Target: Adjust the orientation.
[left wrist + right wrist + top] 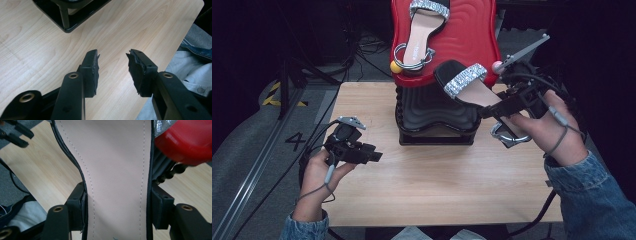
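Our right gripper (507, 107) is clamped across the waist of a sandal (472, 87), one jaw pressed on each edge of the sole, and holds it in the air above the table's (432, 175) right side, toe pointing up and left toward the rack (437, 117). In the right gripper view the insole (115, 170) is pale pink leather with a stitched line down each side and a thin black rim. From the high view we see a glittering silver strap (465, 79) over the black toe and a silver ankle ring (508, 134) near the heel, by our right hand (557, 132). Our left gripper (357, 150) hangs low over the table's left side with its jaws well apart and nothing between them. The black rack stands at mid-table and carries a red ribbed tray (472, 35), just beside the held sandal's toe; the other sandal (422, 32) lies on that tray. A "4" (295, 140) is marked on the grey floor left of the table.
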The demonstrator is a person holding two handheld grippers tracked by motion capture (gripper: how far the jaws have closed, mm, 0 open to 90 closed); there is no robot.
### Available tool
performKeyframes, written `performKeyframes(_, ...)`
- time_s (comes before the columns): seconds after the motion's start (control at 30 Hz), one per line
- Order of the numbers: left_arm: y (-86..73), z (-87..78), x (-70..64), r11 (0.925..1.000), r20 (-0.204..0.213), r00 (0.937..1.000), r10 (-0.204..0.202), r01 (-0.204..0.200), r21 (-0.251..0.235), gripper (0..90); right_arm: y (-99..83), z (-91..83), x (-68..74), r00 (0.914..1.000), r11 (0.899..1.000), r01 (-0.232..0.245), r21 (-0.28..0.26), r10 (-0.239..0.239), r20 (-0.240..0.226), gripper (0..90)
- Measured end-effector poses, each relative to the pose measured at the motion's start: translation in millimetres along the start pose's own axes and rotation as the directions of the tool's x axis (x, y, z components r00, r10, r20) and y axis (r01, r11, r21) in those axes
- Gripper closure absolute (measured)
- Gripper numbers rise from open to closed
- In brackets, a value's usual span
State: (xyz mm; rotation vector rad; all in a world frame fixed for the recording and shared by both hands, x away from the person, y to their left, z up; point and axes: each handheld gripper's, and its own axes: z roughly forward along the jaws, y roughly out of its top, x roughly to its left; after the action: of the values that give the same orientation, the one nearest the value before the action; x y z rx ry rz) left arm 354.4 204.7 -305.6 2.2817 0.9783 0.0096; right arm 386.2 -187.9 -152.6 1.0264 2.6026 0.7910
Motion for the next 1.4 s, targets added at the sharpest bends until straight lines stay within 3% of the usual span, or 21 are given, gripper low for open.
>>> performKeyframes(0.57,-6.8,-7.8,7.2,0.9998,-0.003,0.9999,-0.016,0.016,-0.009,59.4,51.4,-9.2,-22.4,0.9979,0.998,-0.041,-0.037,0.043,0.048,42.6)
performKeyframes(0.83,-10.9,-12.1,15.3,0.9991,-0.009,0.9993,-0.038,0.037,-0.022,59.3,81.0,-4.6,-39.5,0.9904,0.995,-0.086,-0.051,0.091,0.104,42.6)
performKeyframes(1.0,-11.1,-12.6,15.1,0.9989,-0.007,0.9991,-0.041,0.041,-0.021,59.1,102.0,6.7,-49.7,0.9733,0.989,-0.139,-0.041,0.144,0.179,42.6)
performKeyframes(1.23,-14.2,-15.2,19.5,0.9985,-0.004,0.9989,-0.048,0.047,-0.026,59.1,117.9,14.2,-60.8,0.9647,0.979,-0.200,-0.042,0.204,0.166,42.5)
performKeyframes(1.4,-15.2,-16.3,21.2,0.9983,-0.003,0.9986,-0.052,0.052,-0.028,59.1,128.8,11.6,-67.4,0.9522,0.966,-0.252,-0.052,0.257,0.165,42.5)
